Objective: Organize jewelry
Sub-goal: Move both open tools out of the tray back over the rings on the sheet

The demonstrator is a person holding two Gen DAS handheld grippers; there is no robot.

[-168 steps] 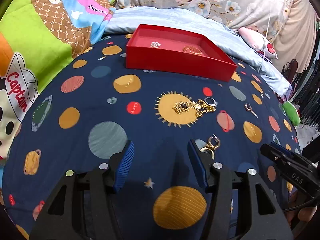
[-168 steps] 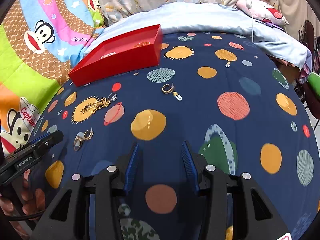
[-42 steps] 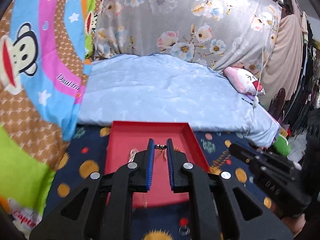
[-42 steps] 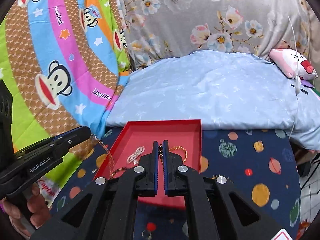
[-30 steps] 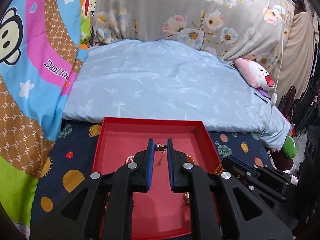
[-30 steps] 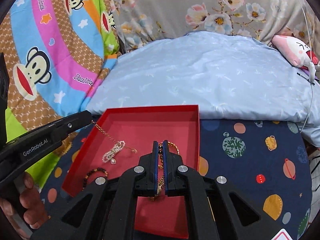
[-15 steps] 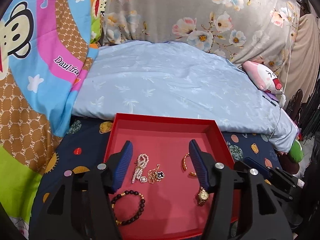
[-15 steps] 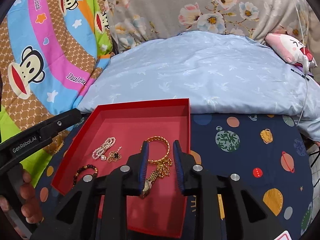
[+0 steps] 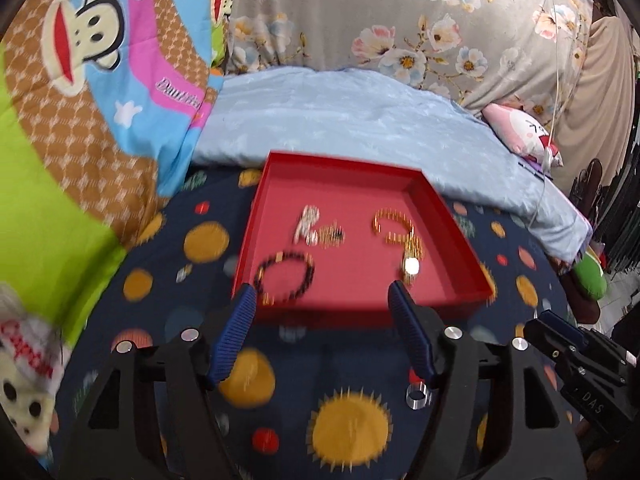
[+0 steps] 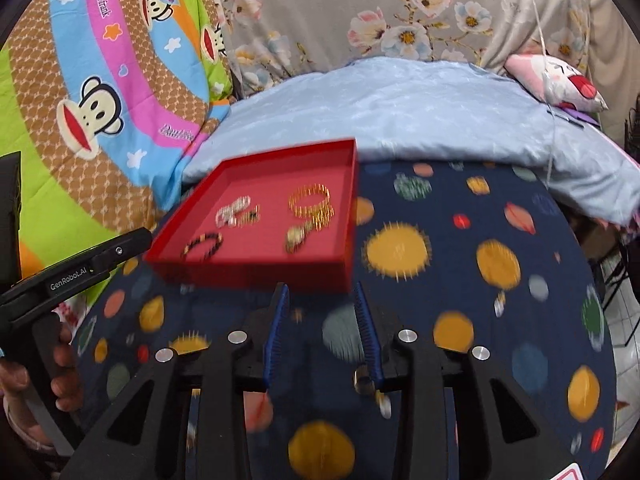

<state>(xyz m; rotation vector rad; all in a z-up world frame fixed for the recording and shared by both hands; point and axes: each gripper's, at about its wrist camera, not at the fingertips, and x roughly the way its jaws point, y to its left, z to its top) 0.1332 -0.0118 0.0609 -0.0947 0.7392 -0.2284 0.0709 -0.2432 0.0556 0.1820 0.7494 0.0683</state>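
Inside the red tray (image 9: 448, 216) a beaded bracelet (image 9: 285, 276), pearls and gold watch chain (image 9: 406, 250) are lying — most sorted. Both the left gripper (image 9: 322, 334) and right gripper (image 10: 322, 334) are gaping wide, holding nothing; a silver ring (image 9: 418, 397) is waiting on the spotted cloth (image 10: 520, 320).

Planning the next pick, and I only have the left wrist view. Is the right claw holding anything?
Observer: No. The right claw is open and empty, over the blanket, just short of the red tray.
Operator: Any jewelry lying near it?
Observer: Yes, a gold earring lies on the blanket by the base of its right finger, partly hidden behind it.
Operator: Anything further to the right?
Observer: One small pale-and-gold piece lies apart on the blanket. It is too blurred to identify.
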